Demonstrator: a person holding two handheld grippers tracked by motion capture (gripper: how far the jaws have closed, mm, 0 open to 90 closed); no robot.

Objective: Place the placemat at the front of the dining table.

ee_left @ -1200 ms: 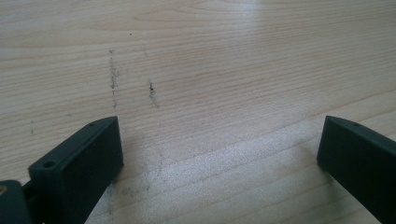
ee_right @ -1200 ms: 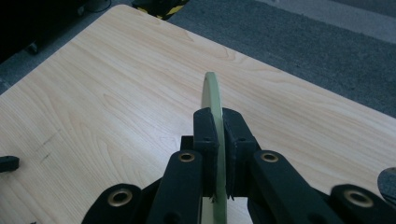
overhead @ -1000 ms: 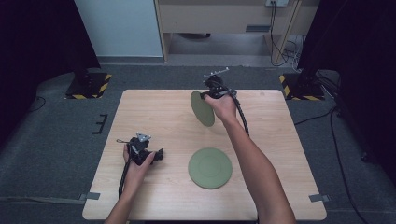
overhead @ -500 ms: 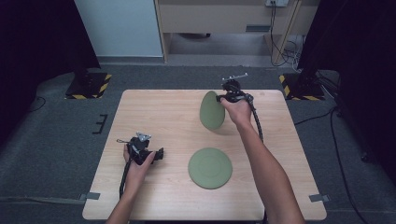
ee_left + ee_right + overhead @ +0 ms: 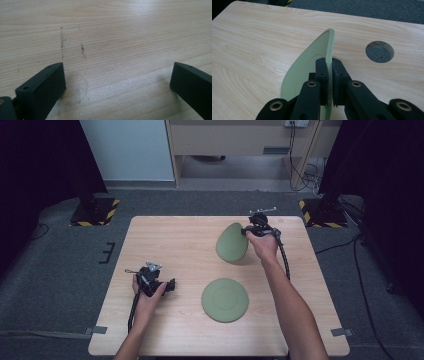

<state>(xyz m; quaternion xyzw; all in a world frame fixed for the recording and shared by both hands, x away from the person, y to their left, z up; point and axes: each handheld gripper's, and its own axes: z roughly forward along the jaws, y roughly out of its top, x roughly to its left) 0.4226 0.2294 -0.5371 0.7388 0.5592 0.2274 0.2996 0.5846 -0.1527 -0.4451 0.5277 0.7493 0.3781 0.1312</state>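
I am looking down at a big wooden table standing on a grey floor. The table is showing a round hole in the right gripper view, just beside the plate I am holding. A green plate is lying flat on the table, near the front and about in the middle. A second green plate is standing up on its edge farther back, tilted, well apart from the flat one. My right gripper is pinching this plate by its rim, with the two black jaws pressed on both sides of it. My left gripper is resting low by the table's front left part, and its jaws are standing wide apart with just bare wood between them.
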